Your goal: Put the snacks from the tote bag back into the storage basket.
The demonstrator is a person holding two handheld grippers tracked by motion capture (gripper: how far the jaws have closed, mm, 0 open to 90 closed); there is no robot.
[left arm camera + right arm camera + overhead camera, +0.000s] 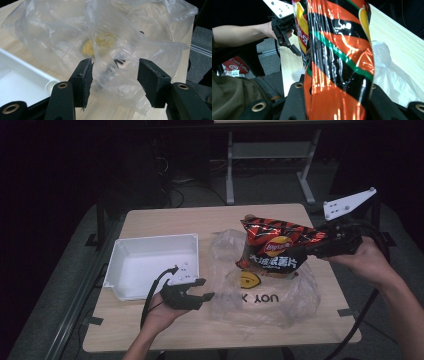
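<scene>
Dark floor and grey table legs ring the pale wooden table point(150, 327) I am working over. Nearest to me in the high view, my left gripper point(202, 289) sits low at the front of the table, between the white plastic tray point(120, 251) and the clear plastic bag point(300, 300), its tips just at the bag's crumpled near edge. In the left gripper view its jaws stand well apart, with loose film of the bag bulging into the gap; the left pad point(88, 77) is brushed by a fold, but I see no pinch on it. A yellow smiley print shows through the film, and black lettering reads upside down on the bag from above.

Farther along, on my right, my right hand point(367, 262) holds the right gripper point(295, 254) level above the table, its grey three-cornered plate point(348, 204) sticking up behind. The jaws are clamped on the side of an orange-and-black bag of Lay's chips point(275, 245), which hangs upright above the clear bag; whether its lower edge touches the film, I cannot tell. In the right gripper view the glossy packet rises between the two black jaws, and my left gripper shows beyond it at the table's edge.

Beyond the table stands the grey frame of another desk point(230, 170).
</scene>
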